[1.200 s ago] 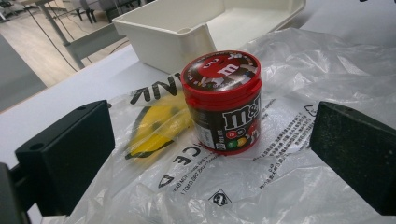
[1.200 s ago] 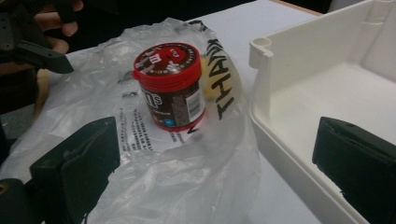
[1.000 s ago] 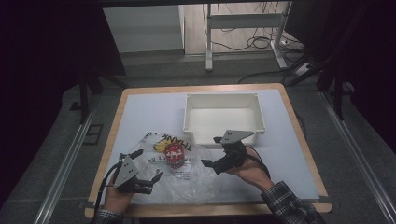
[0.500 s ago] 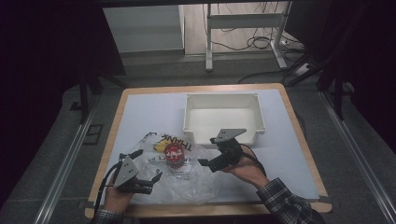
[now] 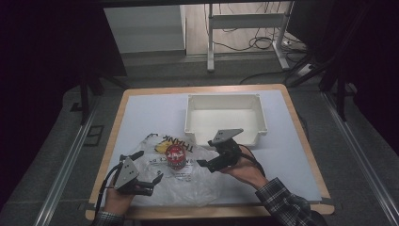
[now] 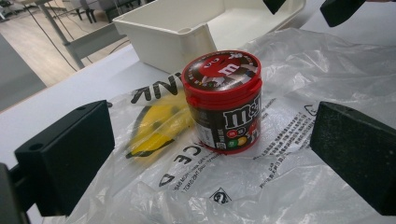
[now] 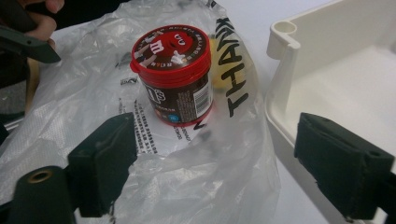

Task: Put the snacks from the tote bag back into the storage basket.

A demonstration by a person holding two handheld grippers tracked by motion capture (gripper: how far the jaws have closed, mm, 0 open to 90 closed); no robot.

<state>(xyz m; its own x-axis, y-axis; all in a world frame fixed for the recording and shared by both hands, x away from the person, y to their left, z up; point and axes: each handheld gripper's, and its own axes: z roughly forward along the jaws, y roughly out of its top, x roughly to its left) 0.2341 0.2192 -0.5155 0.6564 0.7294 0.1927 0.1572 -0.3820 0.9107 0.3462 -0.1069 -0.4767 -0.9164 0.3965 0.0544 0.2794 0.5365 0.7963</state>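
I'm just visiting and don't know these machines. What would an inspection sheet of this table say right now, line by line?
Surface: white table with wooden edge.
Job's things: red-lidded candy jar upright on a clear plastic bag; white bin beyond, nothing seen inside.
Clutter: nothing seen.
Grippers: left gripper open, facing the jar; right gripper open, jaws just been closing, bag plastic between them, pads not pressing.
Cables: one trails from each gripper; more on the floor behind.
Surroundings: dark room, grey floor, metal frame legs behind.
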